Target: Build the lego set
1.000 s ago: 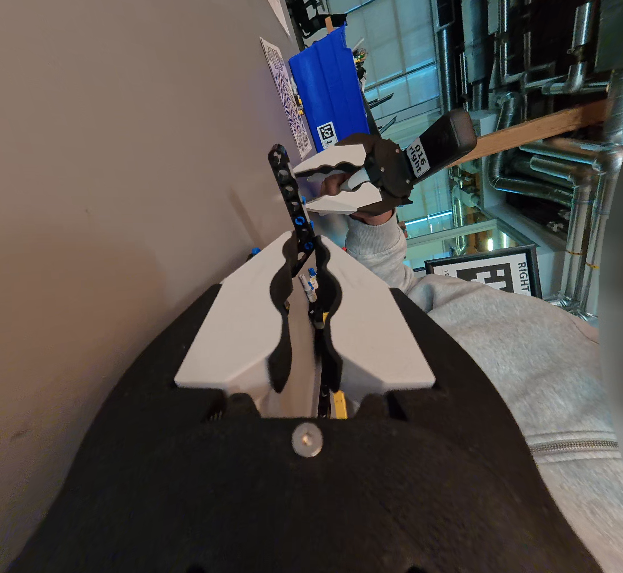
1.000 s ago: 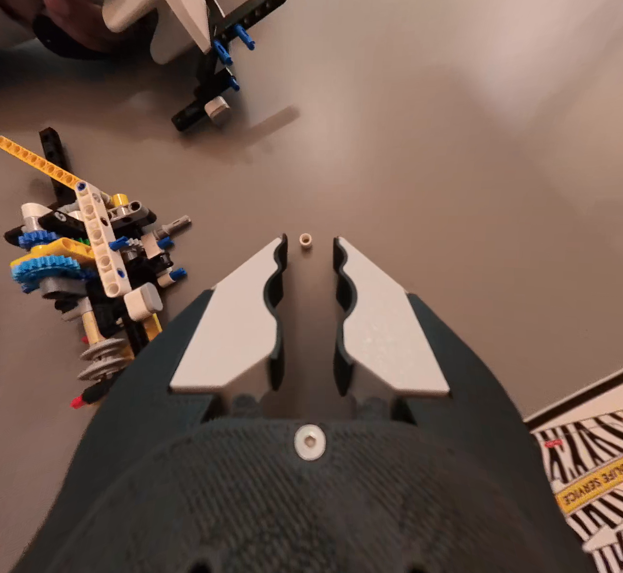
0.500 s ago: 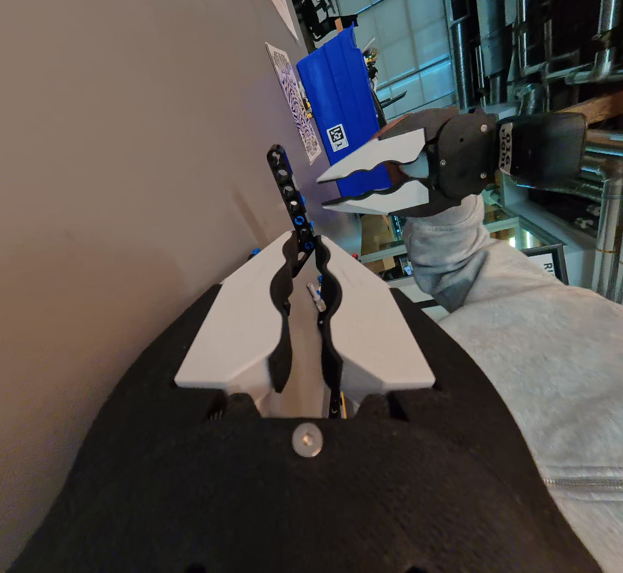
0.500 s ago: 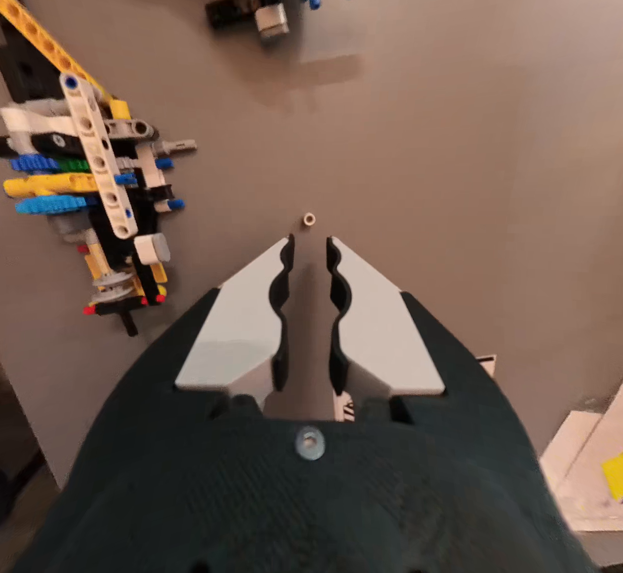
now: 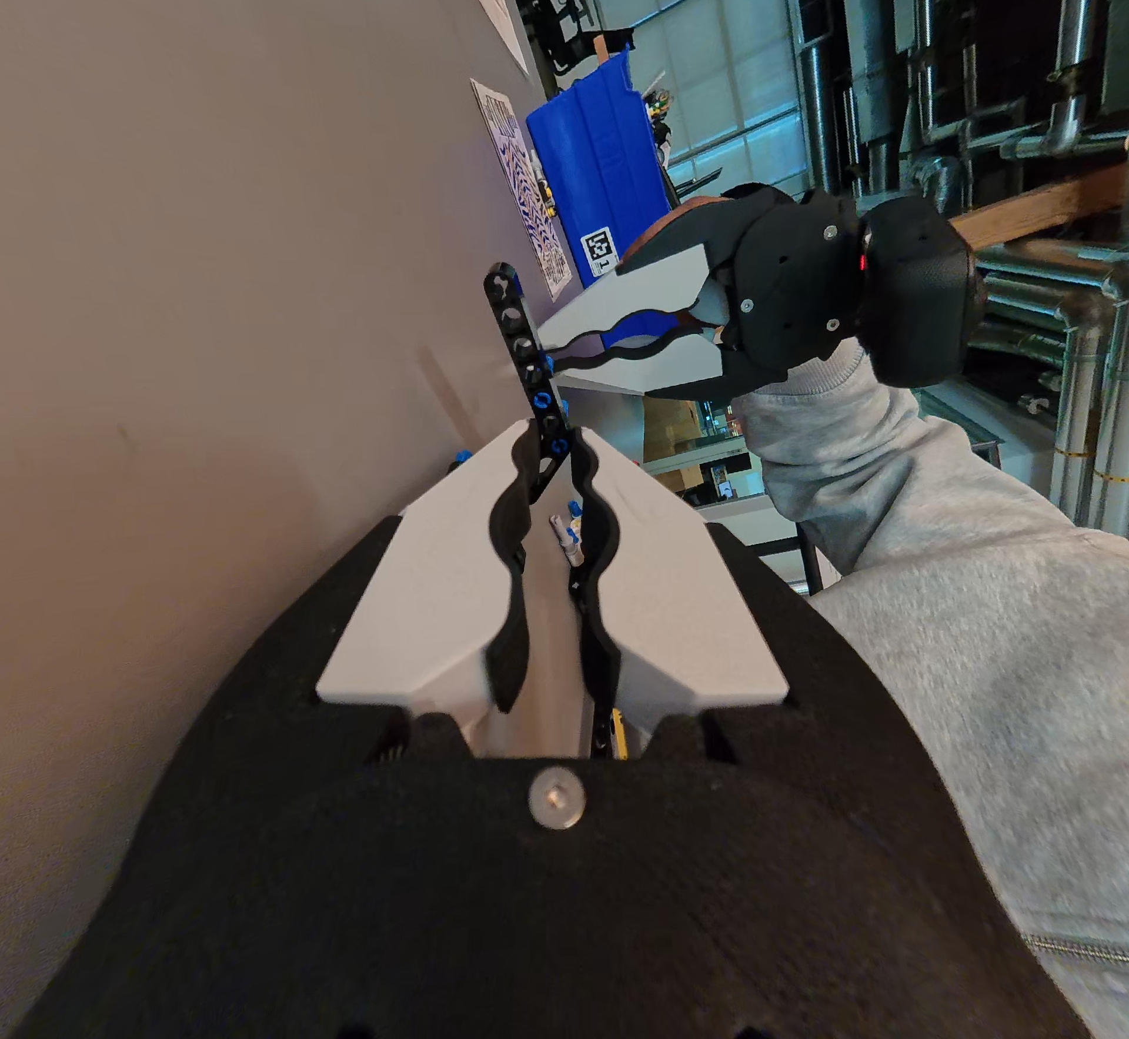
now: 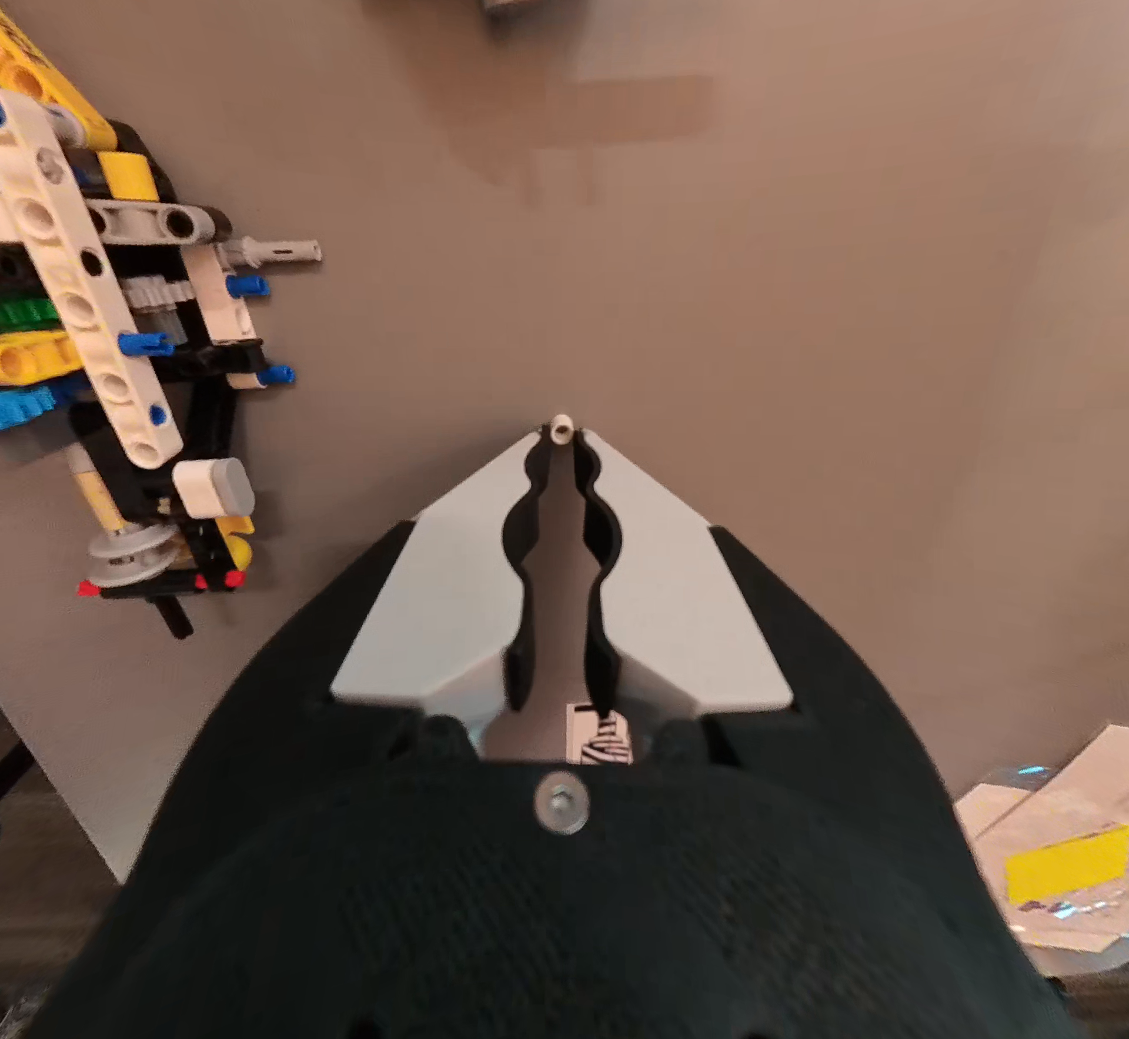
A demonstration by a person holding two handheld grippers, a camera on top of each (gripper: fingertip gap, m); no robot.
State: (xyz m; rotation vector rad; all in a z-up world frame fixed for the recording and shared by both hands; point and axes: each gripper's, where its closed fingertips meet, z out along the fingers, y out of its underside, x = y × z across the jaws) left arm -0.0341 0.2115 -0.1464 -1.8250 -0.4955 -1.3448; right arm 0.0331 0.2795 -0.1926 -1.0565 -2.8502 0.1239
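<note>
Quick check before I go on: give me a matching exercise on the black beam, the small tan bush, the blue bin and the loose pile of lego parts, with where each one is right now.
Things:
1. black beam
2. small tan bush
3. blue bin
4. pile of lego parts

Places:
A. lying on the table to the left of the right gripper
B. pinched at the tips of the right gripper
C. clamped in the left gripper, sticking out past its tips
D. at the far end of the table, beside a patterned sheet

Pairs: 1-C, 2-B, 3-D, 4-A
</note>
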